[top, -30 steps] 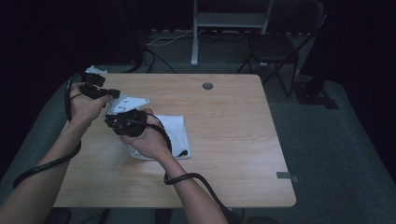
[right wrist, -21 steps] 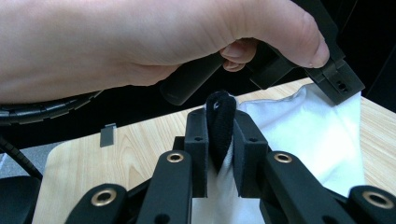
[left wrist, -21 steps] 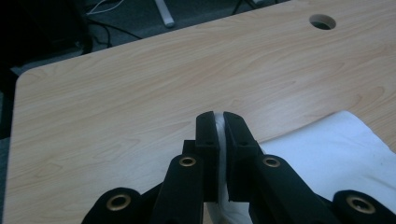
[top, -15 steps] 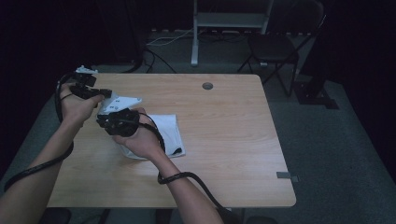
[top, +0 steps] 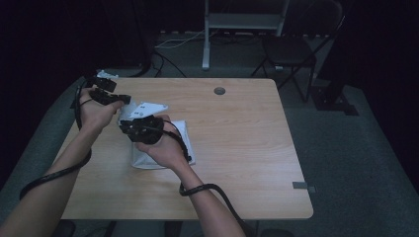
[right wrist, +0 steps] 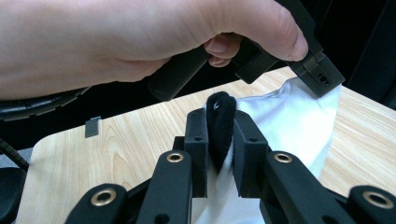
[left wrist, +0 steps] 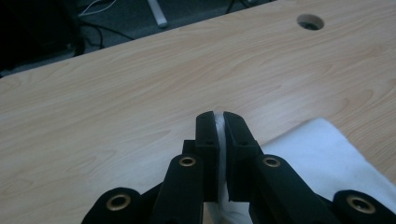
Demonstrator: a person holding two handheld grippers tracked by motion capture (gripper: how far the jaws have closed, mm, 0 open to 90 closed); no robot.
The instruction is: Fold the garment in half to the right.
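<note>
White cloth (top: 160,148) lies on left part of light wood worktop (top: 247,148), one edge lifted between both grippers. Left gripper (left wrist: 219,126) fingers (left wrist: 207,140) pressed together on a thin fold of the cloth; rest of cloth spreads to the right, below them. Right gripper (right wrist: 220,126) fingers (right wrist: 250,154) pinching a black trimmed edge (right wrist: 220,116) of the same cloth, white fabric hanging beneath and beyond. Left hand (right wrist: 140,42) sits just above the right fingers, its gripper tip touching cloth's far corner. Round hole (top: 219,91) in worktop well beyond the fingers. Room dark; grey carpet floor (top: 356,148), black chair (top: 296,49), metal stand (top: 242,19) behind.
</note>
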